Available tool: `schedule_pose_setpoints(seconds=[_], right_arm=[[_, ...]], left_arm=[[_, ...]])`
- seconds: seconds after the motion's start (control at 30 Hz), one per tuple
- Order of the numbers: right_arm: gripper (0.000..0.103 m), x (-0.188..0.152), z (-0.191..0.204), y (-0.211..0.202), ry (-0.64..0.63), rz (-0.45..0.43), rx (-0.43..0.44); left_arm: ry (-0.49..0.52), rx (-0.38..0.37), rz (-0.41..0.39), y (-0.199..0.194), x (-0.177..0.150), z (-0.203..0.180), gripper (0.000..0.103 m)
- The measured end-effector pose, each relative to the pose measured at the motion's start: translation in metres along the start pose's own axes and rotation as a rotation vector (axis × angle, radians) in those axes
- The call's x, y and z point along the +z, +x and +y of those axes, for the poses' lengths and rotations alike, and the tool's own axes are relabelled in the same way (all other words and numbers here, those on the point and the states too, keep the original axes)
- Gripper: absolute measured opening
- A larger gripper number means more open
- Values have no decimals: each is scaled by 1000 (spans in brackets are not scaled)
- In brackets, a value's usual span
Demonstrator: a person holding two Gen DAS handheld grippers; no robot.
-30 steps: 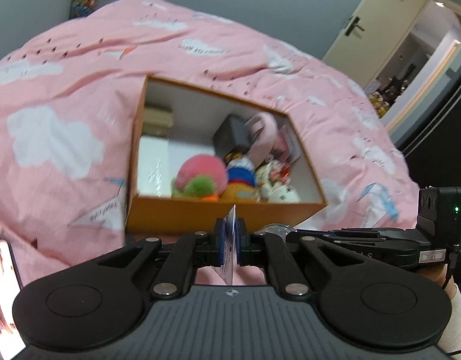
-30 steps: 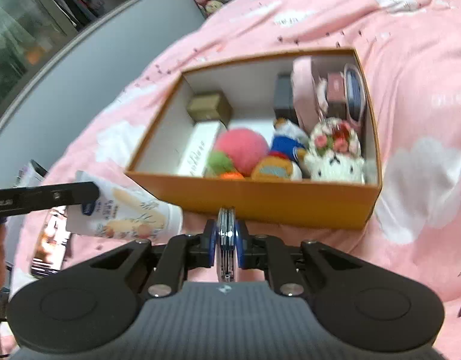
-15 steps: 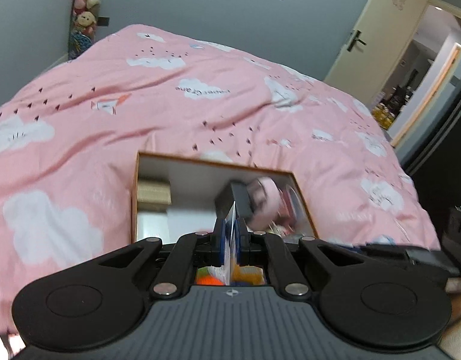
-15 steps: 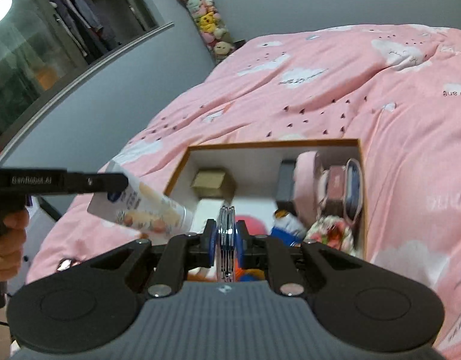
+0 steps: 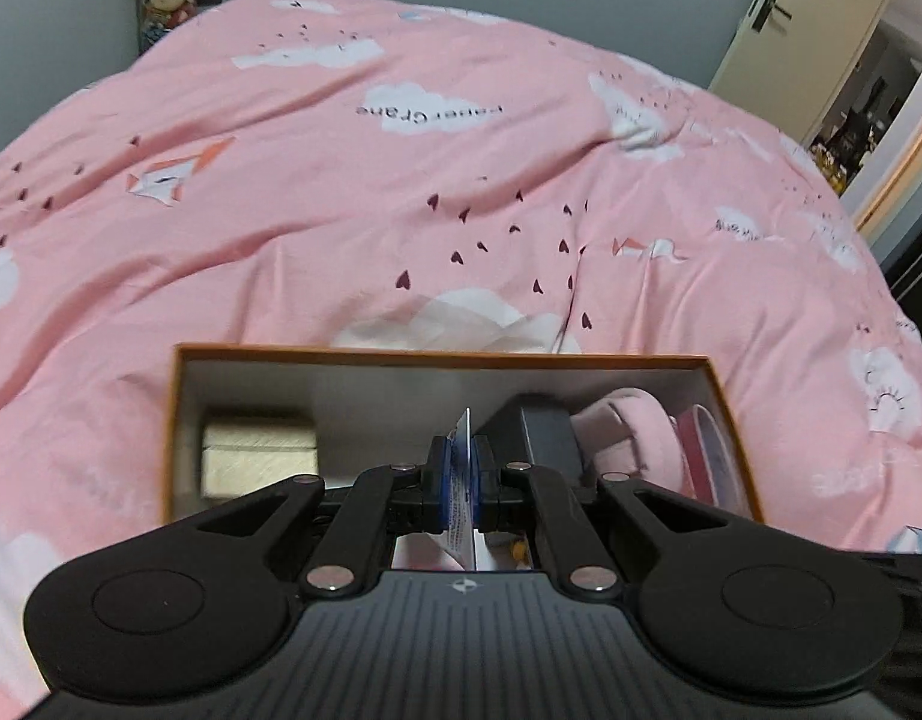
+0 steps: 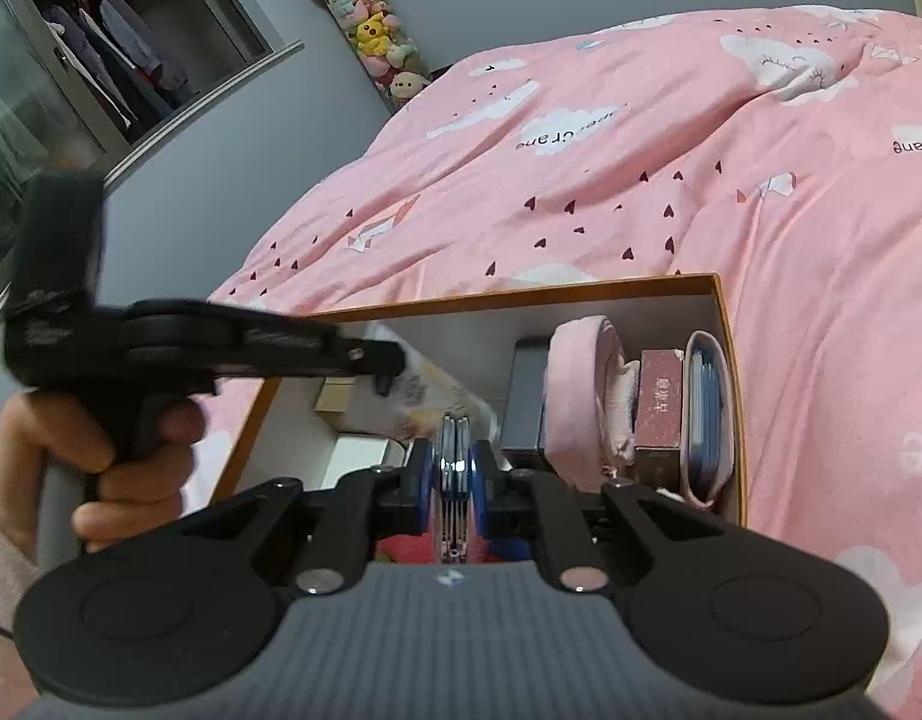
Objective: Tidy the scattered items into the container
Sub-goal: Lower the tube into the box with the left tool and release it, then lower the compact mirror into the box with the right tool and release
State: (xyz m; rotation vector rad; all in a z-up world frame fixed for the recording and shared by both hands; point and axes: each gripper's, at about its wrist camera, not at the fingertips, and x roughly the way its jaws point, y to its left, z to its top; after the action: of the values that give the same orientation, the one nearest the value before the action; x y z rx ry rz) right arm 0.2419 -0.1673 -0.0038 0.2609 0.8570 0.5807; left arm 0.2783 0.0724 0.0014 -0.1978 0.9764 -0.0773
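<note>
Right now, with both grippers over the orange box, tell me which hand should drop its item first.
Left. The left gripper holds its snack packet out over the orange box, above the open space beside the beige carton. The right gripper grips a metal tool nearer the box's front edge.

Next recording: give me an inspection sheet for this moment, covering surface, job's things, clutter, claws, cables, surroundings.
Surface: pink cloud-print duvet on a bed.
Job's things: orange box, open, holding a tan box, dark case, pink roll.
Clutter: nothing seen on the duvet.
Claws: left claw shut on a flat packet; right claw shut on a metal item.
Cables: nothing seen.
Surroundings: plush toys, wardrobe, door.
</note>
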Motion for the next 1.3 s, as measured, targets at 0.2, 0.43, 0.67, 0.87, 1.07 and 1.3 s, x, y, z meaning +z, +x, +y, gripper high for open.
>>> schedule_pose_setpoints(seconds=[0.2,0.43,0.67,0.87,1.07,1.3], right_arm=[[15,4,-3,7,2,-2,9],[15,4,-7,17,12,12,-1],[15,4,-5,14,16,3,-1],[15,4,9,11,5,-4,40],[15,11,29,35,-19,5,55],[15,25,50,85,-50,43,9]], left_arm=[[37,-6,23,20,10,-11,6],[14,-44,55,34,16,-10,9],[9,-69,47,32,22,-8,21],[26,-69,-7,5,19,0,25],[29,-20,-64,-33,4,24,25],[40,50,-88,-53,-15,50,25]])
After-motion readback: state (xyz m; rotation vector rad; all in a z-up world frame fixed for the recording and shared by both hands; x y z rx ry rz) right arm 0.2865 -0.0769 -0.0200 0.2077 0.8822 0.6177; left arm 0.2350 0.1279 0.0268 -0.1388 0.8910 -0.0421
